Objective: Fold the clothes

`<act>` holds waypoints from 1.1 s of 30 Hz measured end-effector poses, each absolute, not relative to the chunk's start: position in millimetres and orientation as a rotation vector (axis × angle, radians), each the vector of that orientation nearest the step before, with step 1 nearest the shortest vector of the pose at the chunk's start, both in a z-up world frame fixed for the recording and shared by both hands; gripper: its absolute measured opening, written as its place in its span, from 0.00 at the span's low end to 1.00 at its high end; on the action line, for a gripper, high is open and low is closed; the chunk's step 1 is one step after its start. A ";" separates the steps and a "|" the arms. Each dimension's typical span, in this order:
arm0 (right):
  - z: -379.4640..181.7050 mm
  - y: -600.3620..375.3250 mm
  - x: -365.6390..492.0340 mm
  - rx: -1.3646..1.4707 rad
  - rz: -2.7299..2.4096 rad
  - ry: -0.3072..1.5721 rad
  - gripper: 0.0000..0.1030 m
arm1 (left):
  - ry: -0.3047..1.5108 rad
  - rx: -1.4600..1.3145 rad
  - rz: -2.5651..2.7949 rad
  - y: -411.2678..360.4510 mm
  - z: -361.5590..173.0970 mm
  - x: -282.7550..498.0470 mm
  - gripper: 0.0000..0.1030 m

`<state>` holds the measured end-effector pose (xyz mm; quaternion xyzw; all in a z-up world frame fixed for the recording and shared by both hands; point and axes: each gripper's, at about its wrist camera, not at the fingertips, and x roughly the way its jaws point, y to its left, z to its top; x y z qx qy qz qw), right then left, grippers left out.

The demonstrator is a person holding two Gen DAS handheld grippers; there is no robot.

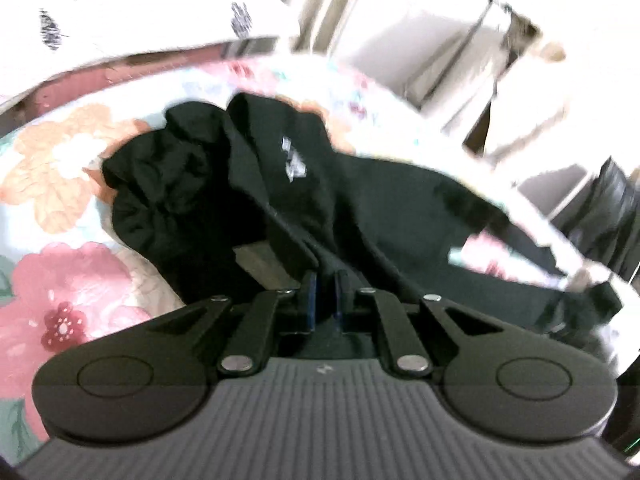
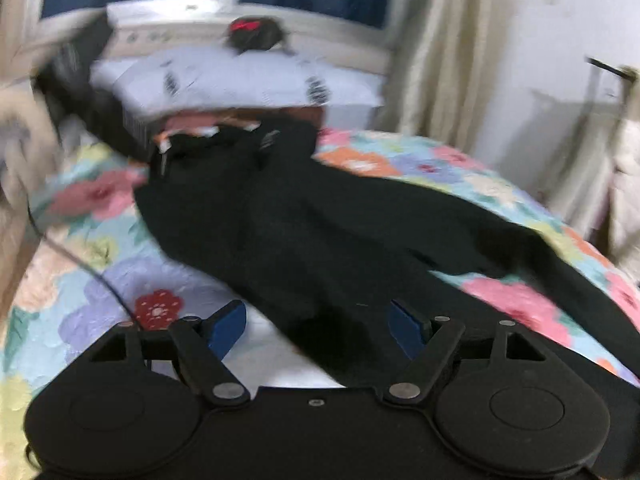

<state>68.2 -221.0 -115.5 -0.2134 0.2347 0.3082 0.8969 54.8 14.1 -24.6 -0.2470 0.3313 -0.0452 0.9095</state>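
Floral bed [image 2: 100, 272] | our left hand-held gripper [image 1: 325, 280] clamps black garment [image 1: 360, 208]; right hand-held gripper [image 2: 320, 320] apart | risk: 12 o'clock bunching, uneven fold.

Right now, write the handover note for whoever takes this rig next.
Left claw: shut on a fold of the black fabric garment.
Right claw: open, its blue pads either side of the garment's near end, not pressing it.
The garment lies long and rumpled across the floral quilted bedspread; a white patterned pillow sits beyond it.
Done: no neat fold shows yet.
Left: grip with the right claw, flatten, fold.
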 end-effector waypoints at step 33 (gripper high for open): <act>-85.5 -208.1 83.4 0.078 0.893 0.542 0.13 | 0.532 0.234 -0.451 -100.4 34.1 -30.2 0.74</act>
